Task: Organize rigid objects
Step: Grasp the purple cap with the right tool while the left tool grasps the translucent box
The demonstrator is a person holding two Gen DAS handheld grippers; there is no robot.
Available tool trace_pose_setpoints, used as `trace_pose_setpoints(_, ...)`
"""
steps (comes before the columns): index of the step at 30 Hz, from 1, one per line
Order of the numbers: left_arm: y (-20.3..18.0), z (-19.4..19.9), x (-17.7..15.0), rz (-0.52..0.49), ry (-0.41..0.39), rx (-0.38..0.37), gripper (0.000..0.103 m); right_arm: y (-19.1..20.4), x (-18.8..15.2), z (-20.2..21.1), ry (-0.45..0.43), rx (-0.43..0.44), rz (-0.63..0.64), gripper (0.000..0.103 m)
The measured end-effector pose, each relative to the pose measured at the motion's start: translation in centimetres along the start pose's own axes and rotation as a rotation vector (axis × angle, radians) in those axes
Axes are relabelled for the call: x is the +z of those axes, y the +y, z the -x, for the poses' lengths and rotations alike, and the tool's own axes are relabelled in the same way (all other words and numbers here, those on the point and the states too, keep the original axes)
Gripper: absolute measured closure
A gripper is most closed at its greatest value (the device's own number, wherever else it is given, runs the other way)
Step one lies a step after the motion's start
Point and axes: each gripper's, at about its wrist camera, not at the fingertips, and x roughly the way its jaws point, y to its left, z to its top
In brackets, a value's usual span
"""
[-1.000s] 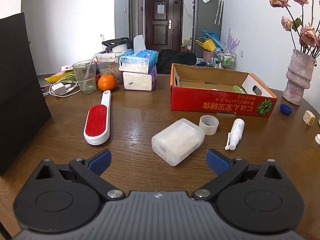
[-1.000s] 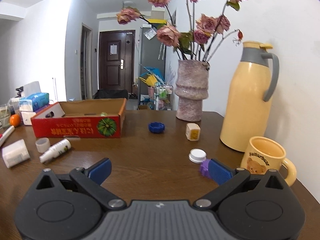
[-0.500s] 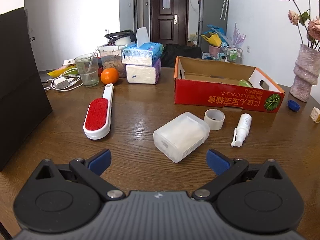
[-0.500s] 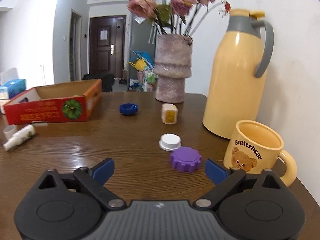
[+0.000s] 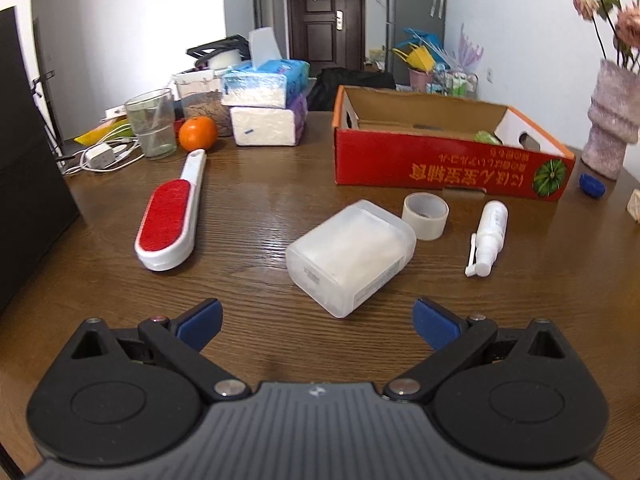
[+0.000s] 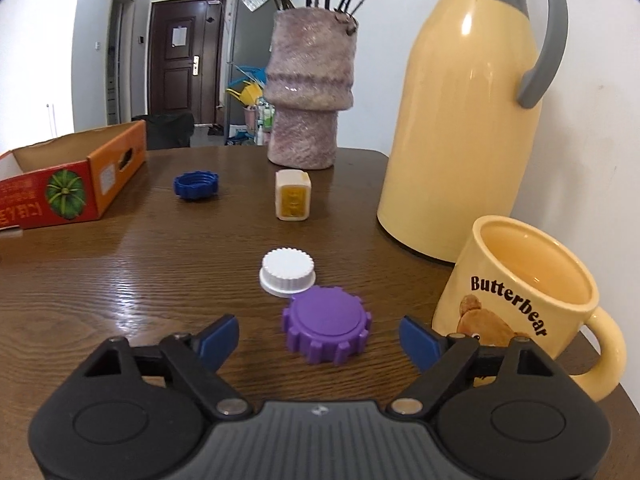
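Note:
In the right wrist view a purple ridged cap [image 6: 326,323] lies on the wooden table between the blue pads of my right gripper [image 6: 320,338], whose jaws are closing; the pads stand clear of the cap on both sides. A white cap [image 6: 287,271] touches the purple one on its far side. Further back sit a blue cap [image 6: 196,185] and a cream cube [image 6: 293,195]. In the left wrist view my left gripper [image 5: 318,324] is open just short of a translucent plastic box [image 5: 350,249]. A tape roll [image 5: 425,216], a white spray bottle [image 5: 489,231] and a red lint brush [image 5: 173,213] lie around it.
A red cardboard box [image 5: 448,168], open on top, stands behind the tape roll. A yellow thermos [image 6: 466,120] and a yellow mug [image 6: 524,304] crowd the right side by the wall. A stone vase [image 6: 310,96], tissue packs [image 5: 266,106], a glass [image 5: 152,124] and an orange [image 5: 197,133] line the back.
My right gripper has swung right and forward, down to the purple cap, and its pads have narrowed around it. My left gripper has edged closer to the translucent box.

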Motion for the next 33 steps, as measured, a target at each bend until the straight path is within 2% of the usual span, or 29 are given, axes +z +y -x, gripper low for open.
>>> trace_pose_setpoints(6, -1.0, -2.3, 0.5, -0.049, 0.001, 0.016, 0.000, -0.2, 0.3, -1.1, 0.021, -0.010, -0.011, 0.021)
trace_pose_setpoints(12, -1.3, -4.6, 1.7, -0.072, -0.011, 0.030, 0.000, -0.6, 0.7, -1.8, 0.039, 0.012, -0.043, 0.031)
trace_pose_setpoints(16, -1.3, -6.1, 2.1, -0.075, -0.002, 0.023, 0.000, -0.6, 0.7, -1.9, 0.031, 0.032, -0.051, 0.050)
trace_pose_setpoints(28, -1.7, -8.4, 2.8, -0.089, -0.041, -0.023, 0.000, -0.5, 0.5, -1.1, 0.007, 0.051, -0.057, 0.050)
trace_pose_setpoints(31, -2.3, -8.6, 2.8, -0.112, -0.049, -0.052, 0.002, -0.5, 0.5, -0.9, 0.003, 0.052, -0.062, 0.050)
trace_pose_setpoints(33, -2.8, -8.8, 2.7, -0.138, -0.053, -0.043, 0.005, -0.5, 0.4, -0.8, 0.001, 0.049, -0.066, 0.050)
